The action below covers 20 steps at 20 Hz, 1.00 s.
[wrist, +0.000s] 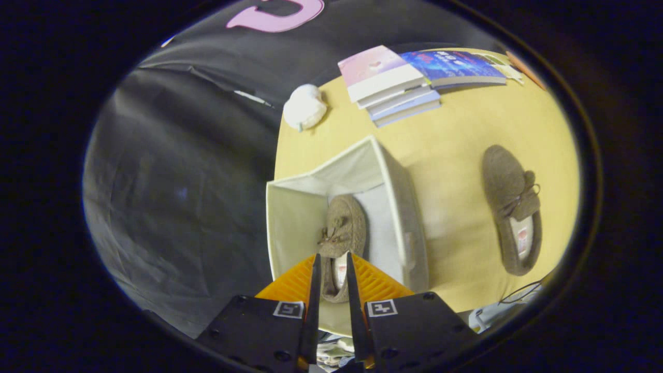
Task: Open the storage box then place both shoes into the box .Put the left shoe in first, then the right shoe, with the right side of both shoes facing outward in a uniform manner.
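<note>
An open pale fabric storage box (298, 217) stands on the yellow table (456, 155), at its edge. A brown fuzzy slipper (344, 225) with a small bow hangs inside the box, toe pointing away from me. My gripper (334, 256) is shut on that slipper's heel end, with the heel showing between the two fingers. The second brown slipper (513, 207) lies flat on the table to the right of the box, sole down and toe pointing away from me, well apart from my fingers.
A stack of books (393, 85) and a blue book (456, 67) lie at the far side of the table. A white rounded object (304, 108) sits near the table's far left corner. A thin dark wire shape (518, 292) lies near the slipper's heel.
</note>
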Each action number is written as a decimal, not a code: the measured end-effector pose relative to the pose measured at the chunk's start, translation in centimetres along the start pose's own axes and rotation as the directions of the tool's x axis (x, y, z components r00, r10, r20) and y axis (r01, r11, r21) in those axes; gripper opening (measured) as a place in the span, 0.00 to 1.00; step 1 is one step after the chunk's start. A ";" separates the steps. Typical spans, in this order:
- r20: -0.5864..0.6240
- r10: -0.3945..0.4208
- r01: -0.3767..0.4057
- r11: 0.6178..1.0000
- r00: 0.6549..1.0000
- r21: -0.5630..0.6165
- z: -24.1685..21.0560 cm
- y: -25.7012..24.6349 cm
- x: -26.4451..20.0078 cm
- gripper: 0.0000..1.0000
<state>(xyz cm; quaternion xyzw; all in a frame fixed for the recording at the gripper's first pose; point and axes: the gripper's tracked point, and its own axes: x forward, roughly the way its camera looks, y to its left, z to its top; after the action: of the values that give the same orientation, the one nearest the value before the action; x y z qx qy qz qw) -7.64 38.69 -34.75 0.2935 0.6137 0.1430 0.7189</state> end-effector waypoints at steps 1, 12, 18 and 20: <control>0.019 0.002 -0.002 1.000 1.000 0.010 1.1 -0.7 -0.9 0.30; 0.124 -0.172 0.163 0.983 0.977 0.079 7.4 -15.6 -7.4 0.30; 0.076 -0.248 0.240 0.965 0.966 0.109 5.9 -21.7 -7.3 0.30; 0.061 -0.282 0.276 0.957 0.958 0.092 5.3 -23.3 -7.0 0.30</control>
<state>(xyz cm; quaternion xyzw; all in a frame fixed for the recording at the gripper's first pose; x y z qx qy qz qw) -7.59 15.07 -42.69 0.2384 0.6276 0.0041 0.7411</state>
